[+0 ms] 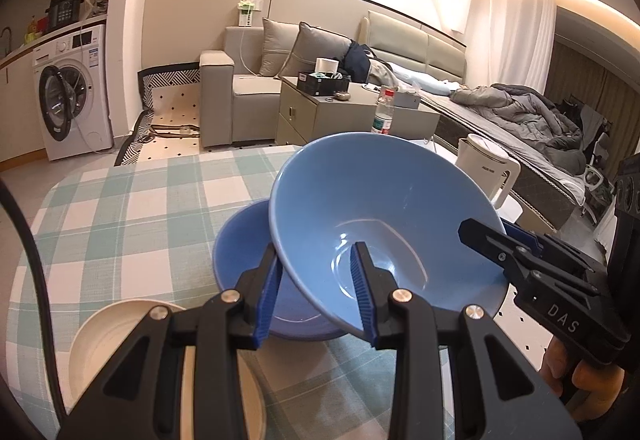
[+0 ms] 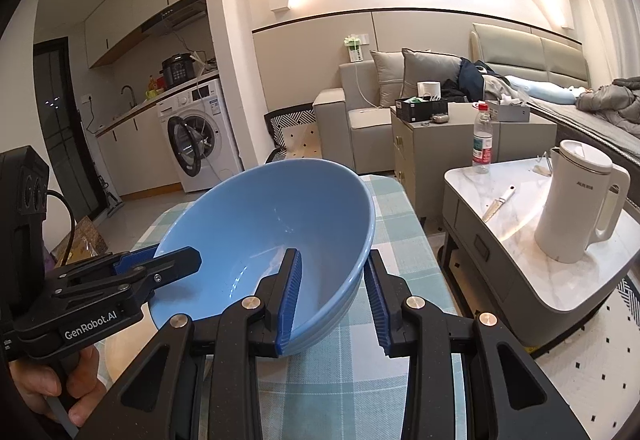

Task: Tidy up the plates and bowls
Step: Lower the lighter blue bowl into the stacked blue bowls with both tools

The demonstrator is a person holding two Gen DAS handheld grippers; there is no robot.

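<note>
Both grippers hold one big blue bowl [image 1: 384, 224] up over the checked desk [image 1: 132, 207]. The left gripper [image 1: 316, 292] has its jaws pinching the rim. The right gripper [image 2: 334, 300] pinches the other side. A second blue bowl [image 1: 240, 260] and a white plate [image 1: 104, 344] sit on the desk below.

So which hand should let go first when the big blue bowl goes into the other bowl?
Probably the left gripper: it pinches the blue bowl on the rim right above the second bowl, so it is in the way. The right gripper holds the far rim.
</note>
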